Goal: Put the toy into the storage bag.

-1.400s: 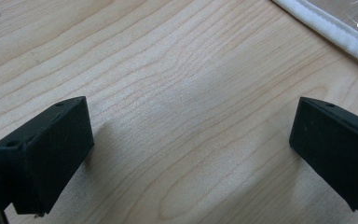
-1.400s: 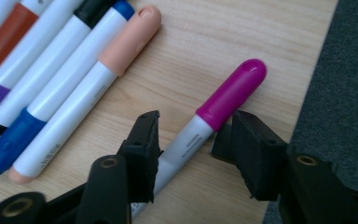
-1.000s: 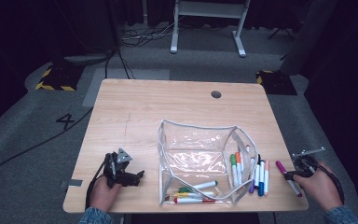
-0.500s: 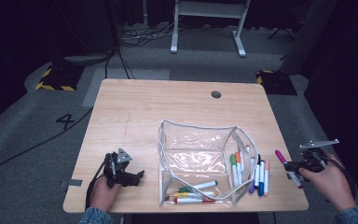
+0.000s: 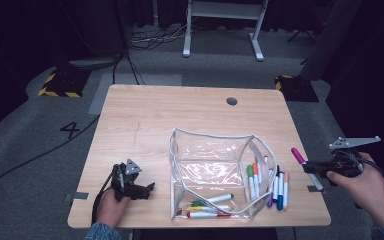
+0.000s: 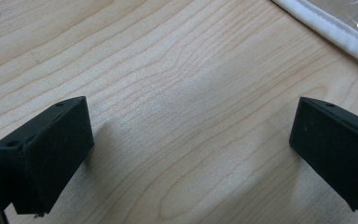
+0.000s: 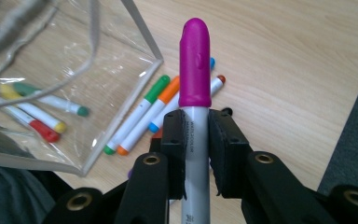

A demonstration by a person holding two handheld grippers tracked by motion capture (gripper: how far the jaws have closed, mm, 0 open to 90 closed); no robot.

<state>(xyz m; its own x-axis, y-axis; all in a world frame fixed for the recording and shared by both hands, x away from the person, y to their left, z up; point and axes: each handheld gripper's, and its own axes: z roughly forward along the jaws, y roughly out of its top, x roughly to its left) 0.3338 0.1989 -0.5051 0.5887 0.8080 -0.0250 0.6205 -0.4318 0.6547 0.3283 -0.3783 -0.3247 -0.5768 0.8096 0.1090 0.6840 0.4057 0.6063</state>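
My right gripper (image 5: 316, 168) is shut on a white marker with a magenta cap (image 7: 195, 70); it hangs in the air off the table's right edge. In the high view the magenta marker (image 5: 298, 156) points up and to the left. A clear zip pouch (image 5: 211, 172) lies open at mid table with several markers (image 5: 207, 206) inside it. More loose markers (image 5: 270, 182) lie on the wood by its right side. My left gripper (image 5: 149, 188) rests on the table near the front left, open, with only bare wood (image 6: 186, 116) between its jaws.
The wooden table (image 5: 145, 120) has a round cable hole (image 5: 232, 101) at the back right. The pouch's white edge (image 6: 335, 32) lies just beyond my left gripper. Cables, a desk frame and hazard-striped blocks stand on the grey floor behind.
My right gripper has risen from the table's right front edge with the magenta marker and moved a little to the right. The left gripper has stayed put.
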